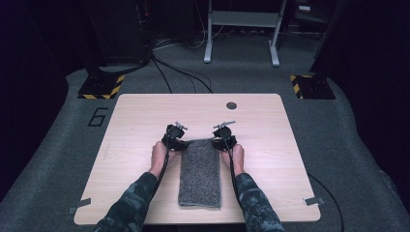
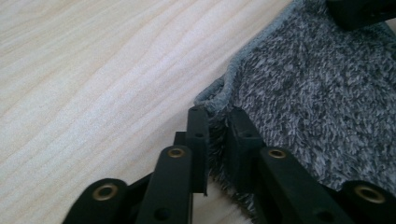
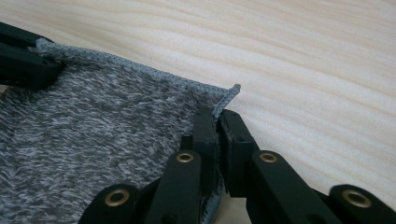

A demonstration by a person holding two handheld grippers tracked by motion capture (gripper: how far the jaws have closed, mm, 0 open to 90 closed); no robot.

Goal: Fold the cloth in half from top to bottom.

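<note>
While the towel [image 1: 200, 171] lies flat, both tongs [image 1: 175, 138] [image 1: 224, 137] pinch its far corners.

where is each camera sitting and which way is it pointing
High view: above the near side, looking forward and down at the table; forearms, both grippers.
Left gripper view: on the left gripper, along its fingers pinching a towel corner.
Right gripper view: on the right gripper, likewise.
Shared: towel, table.

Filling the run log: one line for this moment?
left tool: shut on towel corner | right tool: shut on towel corner | towel: flat on table
</note>
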